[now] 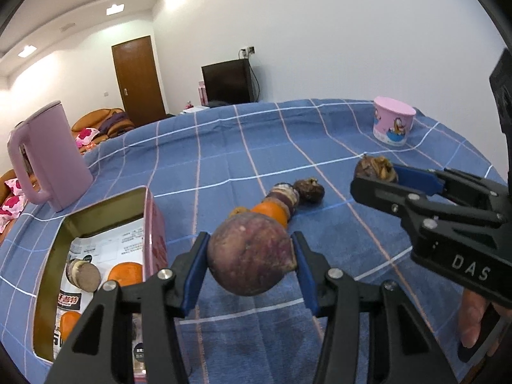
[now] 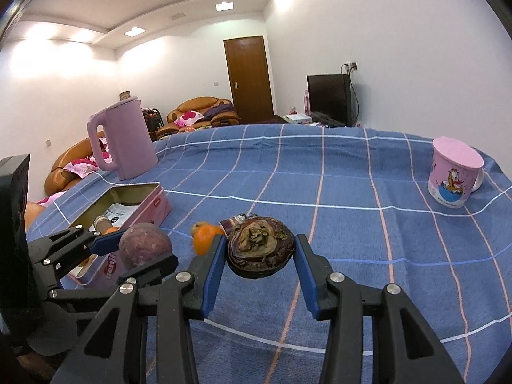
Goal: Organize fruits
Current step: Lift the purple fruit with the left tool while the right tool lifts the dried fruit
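- Your left gripper (image 1: 251, 265) is clamped on a round purple fruit (image 1: 251, 256), both blue pads pressed to its sides, and the fruit hangs clear above the blue checked cloth (image 1: 224, 147).
- Your right gripper (image 2: 259, 256) is closed around a dark wrinkled fruit (image 2: 260, 249) with a dry brown top; its underside looks clear of the cloth, though that is hard to judge.
- Only the left view looks down into the pink tin (image 1: 96, 256): a printed paper lines it, with an orange (image 1: 125, 273) and a brown, disc-shaped fruit (image 1: 84, 276) lying on it and more orange lower down.
- The right view shows just the tin's far rim and pink side, partly hidden behind your left gripper.
- The left view also shows a row of loose fruit (image 1: 288, 198) on the cloth beyond the held one: an orange piece nearest, then a purple-and-white one, then a small dark one beside it.
- In the right view only an orange (image 2: 204, 238) and a scrap of wrapper show from that group, just behind the held fruit.
- The tin sits just to the left of your left gripper, its open top facing up.
- A pink kettle (image 2: 123, 142) stands beyond the tin near the cloth's left edge.
- A pink cartoon cup (image 2: 454, 176) stands well apart at the far right, close to that edge.
- Between kettle and cup the cloth lies open.
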### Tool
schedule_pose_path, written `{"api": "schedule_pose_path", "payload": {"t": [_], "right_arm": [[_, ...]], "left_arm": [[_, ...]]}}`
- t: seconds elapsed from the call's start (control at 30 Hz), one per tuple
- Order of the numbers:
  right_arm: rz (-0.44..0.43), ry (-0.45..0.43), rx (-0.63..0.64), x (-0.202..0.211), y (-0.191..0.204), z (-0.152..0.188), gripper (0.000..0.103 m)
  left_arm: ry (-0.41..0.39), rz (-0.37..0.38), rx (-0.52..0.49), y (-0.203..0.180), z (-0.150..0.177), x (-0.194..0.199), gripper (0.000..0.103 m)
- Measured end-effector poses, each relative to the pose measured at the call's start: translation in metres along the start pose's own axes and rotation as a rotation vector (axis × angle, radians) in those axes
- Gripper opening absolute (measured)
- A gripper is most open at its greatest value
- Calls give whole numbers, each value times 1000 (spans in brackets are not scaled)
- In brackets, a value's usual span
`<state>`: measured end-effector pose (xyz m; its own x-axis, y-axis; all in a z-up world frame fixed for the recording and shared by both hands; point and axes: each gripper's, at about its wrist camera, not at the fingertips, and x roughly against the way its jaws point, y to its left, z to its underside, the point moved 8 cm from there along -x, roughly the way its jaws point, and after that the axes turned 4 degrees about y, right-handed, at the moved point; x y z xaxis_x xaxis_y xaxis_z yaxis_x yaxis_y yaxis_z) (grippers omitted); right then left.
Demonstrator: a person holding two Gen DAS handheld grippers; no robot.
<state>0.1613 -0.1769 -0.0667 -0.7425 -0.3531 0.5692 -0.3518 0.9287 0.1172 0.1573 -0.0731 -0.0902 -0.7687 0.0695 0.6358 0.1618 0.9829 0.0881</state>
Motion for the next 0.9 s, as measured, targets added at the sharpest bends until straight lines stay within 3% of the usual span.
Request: {"api": "schedule_pose_path", "payload": {"t": [0.9], "right_arm": [[-2,-133,76,25,16,-6,45]], "left_arm": [[-140,-58,45,12,-5,29,52]]}}
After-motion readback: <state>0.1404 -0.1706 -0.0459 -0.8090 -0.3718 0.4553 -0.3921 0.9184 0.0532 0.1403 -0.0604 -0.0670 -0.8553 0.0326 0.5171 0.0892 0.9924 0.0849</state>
